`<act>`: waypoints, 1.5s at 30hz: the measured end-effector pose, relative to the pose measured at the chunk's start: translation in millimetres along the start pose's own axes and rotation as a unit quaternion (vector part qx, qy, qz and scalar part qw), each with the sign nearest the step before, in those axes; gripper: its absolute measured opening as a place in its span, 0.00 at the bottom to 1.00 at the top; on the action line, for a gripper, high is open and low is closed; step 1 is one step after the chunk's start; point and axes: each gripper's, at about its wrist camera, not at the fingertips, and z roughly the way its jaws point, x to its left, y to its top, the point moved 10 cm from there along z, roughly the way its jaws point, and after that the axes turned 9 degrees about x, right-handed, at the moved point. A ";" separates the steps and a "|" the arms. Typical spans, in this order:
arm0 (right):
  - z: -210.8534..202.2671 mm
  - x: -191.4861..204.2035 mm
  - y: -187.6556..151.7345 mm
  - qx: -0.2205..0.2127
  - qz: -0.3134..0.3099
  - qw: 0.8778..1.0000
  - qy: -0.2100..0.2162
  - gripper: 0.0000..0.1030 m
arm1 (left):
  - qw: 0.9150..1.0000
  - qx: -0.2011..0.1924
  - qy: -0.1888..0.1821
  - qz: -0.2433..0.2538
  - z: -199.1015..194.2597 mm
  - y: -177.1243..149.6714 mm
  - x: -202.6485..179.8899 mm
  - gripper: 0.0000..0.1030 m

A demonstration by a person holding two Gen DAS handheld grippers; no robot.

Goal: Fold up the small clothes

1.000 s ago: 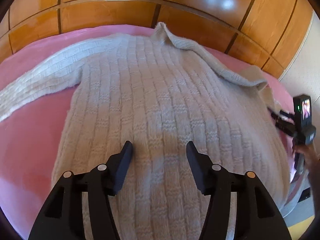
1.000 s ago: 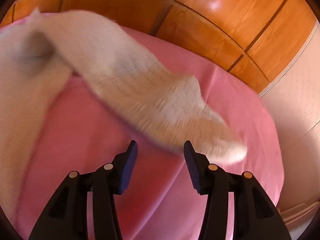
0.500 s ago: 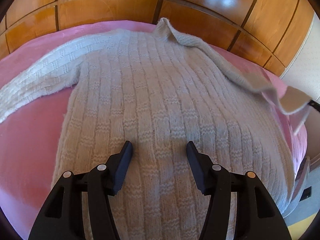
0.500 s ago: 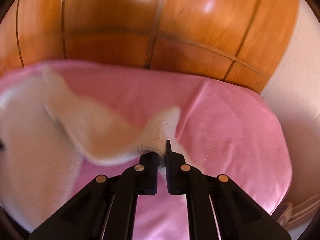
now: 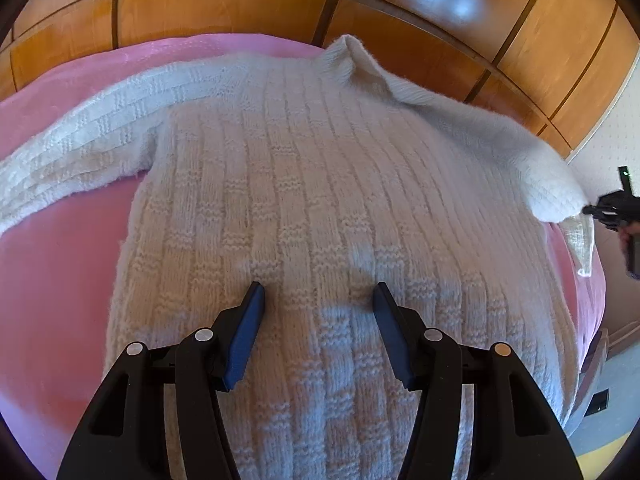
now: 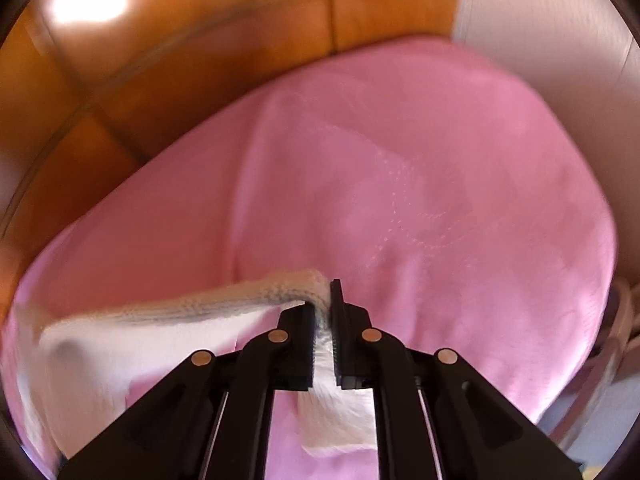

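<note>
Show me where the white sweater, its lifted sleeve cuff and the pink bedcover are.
white sweater (image 5: 320,200), left wrist view, middle of body.
lifted sleeve cuff (image 5: 554,194), left wrist view, ribbed end.
pink bedcover (image 6: 440,160), right wrist view, bare middle.

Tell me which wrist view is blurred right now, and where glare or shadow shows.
Left wrist view: sharp; the cream ribbed knit sweater shows every stitch, the open left gripper casts a shadow on it, and glare marks the glossy wooden panel wall. Right wrist view: motion-blurred; the pink bedspread is smeared, only the right gripper, shut on the sweater's cuff, is crisp; glare spot upper left.
</note>
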 end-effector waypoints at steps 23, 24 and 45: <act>52.0 -65.0 -22.5 -0.085 0.252 0.936 0.232 0.53 | 0.999 -0.004 0.033 0.001 12.7 6.3 0.3 0.61; 54.1 -62.4 -16.5 -0.082 0.247 0.940 0.220 0.44 | 0.999 -0.004 0.037 0.003 13.4 6.4 -0.5 0.62; 13.4 -113.6 -73.4 -0.076 0.149 0.986 -0.010 0.52 | 1.000 -0.005 0.024 -0.012 -8.7 9.1 10.4 0.67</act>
